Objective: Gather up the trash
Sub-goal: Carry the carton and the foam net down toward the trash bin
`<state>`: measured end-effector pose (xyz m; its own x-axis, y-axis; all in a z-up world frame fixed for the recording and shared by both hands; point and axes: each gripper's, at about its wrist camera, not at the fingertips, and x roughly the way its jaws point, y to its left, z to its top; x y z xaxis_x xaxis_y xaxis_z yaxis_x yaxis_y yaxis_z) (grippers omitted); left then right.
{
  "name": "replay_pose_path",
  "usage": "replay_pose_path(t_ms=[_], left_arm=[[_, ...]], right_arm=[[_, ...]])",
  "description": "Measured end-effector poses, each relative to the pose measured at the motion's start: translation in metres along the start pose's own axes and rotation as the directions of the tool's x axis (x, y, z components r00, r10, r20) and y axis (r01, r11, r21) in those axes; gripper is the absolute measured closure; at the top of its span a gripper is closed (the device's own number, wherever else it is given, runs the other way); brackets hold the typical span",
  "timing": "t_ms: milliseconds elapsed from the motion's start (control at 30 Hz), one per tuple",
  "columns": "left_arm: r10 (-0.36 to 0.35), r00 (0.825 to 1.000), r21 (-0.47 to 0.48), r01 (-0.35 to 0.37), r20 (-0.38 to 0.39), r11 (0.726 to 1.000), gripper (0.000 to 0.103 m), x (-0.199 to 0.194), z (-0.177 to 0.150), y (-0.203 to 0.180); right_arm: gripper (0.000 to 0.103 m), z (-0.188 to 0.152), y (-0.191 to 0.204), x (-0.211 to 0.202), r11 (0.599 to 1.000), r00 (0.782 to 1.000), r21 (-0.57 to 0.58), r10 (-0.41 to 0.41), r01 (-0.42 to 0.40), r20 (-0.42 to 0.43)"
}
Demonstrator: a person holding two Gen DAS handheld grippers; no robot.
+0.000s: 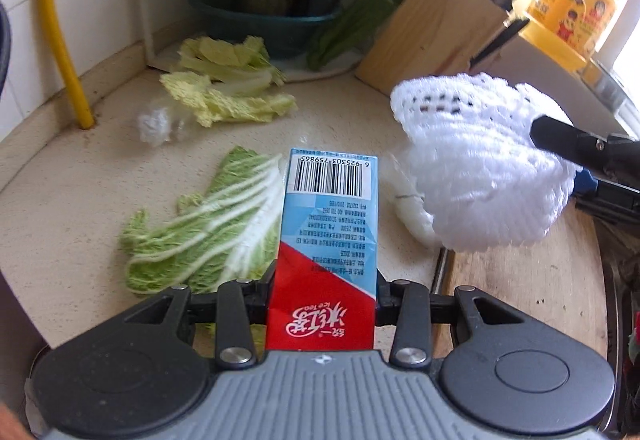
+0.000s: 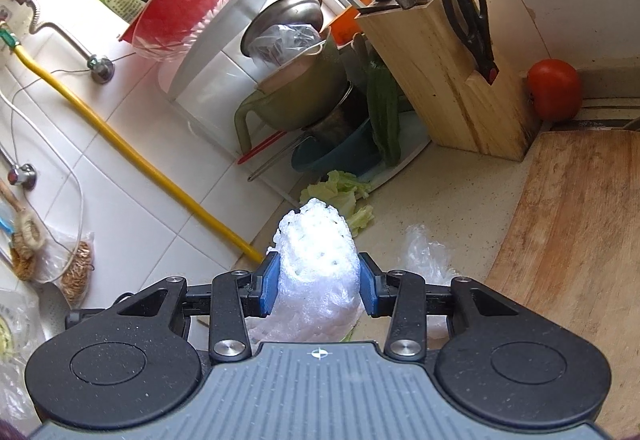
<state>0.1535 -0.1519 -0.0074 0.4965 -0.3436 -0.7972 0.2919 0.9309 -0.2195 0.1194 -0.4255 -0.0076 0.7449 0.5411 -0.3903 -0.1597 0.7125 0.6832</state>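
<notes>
Clamped in the left gripper point(image 1: 322, 294), a carton point(image 1: 328, 240) runs lengthwise up the frame's centre. Right gripper point(image 2: 319, 280) pinches a foam net point(image 2: 316, 264) at lower centre. Loose cabbage leaves point(image 1: 208, 224) lie left of the carton on the counter point(image 1: 72, 200), nearer the left hand. No bin shows; crumpled plastic point(image 1: 154, 124) is blurry.

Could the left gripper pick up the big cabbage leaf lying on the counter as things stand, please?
Probably not yet. The left gripper is shut on the ice tea carton, so its jaws are occupied. The cabbage leaf lies uncovered on the counter, just left of the carton.
</notes>
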Motion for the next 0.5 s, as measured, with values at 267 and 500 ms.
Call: replay_pose_path(t_ms=[267,500], left_arm=[[0.050,0.995,-0.064,-0.044,0.089,0.997,0.066,-0.035,-0.010,0.045],[0.131,0.985,-0.169,-0.111,0.115,0.979,0.066,-0.071,-0.042,0.103]], right_arm=[[0.054,-0.007,0.035,0.020,0.997,0.999,-0.068,0.017,-0.020,-0.042],[0.054,-0.034,0.082,0.065,0.988,0.983,-0.118,0.084,-0.104,-0.165]])
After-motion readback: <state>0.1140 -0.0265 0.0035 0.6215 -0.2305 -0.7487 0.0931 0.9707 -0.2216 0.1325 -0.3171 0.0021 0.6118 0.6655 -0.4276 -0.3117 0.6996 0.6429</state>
